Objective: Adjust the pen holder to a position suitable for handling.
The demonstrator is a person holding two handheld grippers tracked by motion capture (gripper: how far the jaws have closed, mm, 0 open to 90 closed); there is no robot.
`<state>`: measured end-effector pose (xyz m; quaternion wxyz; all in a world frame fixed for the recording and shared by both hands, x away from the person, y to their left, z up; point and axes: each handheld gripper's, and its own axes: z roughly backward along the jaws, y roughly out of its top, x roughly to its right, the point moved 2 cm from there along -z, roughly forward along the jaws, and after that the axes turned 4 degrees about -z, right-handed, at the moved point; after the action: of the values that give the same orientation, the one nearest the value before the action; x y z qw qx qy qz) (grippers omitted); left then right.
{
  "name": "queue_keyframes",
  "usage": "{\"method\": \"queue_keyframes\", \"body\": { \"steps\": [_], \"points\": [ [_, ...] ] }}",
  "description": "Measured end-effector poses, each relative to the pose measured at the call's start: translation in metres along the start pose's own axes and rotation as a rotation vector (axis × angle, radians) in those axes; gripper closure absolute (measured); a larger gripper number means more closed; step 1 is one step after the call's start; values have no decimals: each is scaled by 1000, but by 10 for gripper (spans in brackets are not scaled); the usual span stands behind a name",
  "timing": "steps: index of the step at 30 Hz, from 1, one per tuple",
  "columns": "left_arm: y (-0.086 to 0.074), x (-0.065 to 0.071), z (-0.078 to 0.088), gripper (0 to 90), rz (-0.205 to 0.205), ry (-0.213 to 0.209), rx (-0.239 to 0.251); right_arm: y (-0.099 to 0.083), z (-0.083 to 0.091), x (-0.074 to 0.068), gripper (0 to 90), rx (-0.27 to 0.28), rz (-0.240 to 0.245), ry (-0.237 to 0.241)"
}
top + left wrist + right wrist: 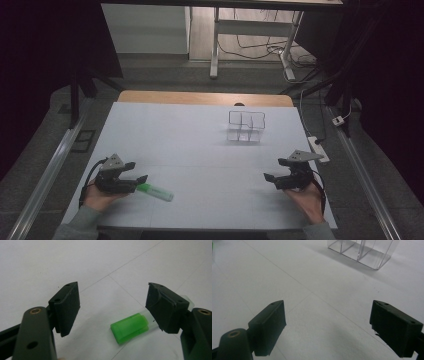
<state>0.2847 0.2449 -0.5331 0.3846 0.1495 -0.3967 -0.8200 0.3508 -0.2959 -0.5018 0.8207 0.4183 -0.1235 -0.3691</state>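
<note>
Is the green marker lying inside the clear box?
No, the green marker lies on the table by the left hand-held gripper, far from the clear box.

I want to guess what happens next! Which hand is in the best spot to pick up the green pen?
Left. The left gripper sits right at the green highlighter, jaws open with it lying between them. The right gripper is far across the table, jaws open over bare surface.

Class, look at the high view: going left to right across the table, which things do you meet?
Left gripper → green highlighter → clear organiser → right gripper.
</note>
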Motion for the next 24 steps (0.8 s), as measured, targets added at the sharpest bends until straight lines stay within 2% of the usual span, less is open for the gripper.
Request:
{"method": "queue_keyframes", "body": {
  "steps": [11, 16, 24],
  "points": [
    [5, 4, 1, 272, -25, -7, 11, 4, -7, -2, 134, -8, 11, 14],
    [5, 4, 1, 270, -22, -8, 10, 3, -10, 1, 139, -8, -4, 22],
    [4, 6, 2, 269, -32, -4, 8, 6, -12, 3, 149, -16, -4, 2]
  ]
}}
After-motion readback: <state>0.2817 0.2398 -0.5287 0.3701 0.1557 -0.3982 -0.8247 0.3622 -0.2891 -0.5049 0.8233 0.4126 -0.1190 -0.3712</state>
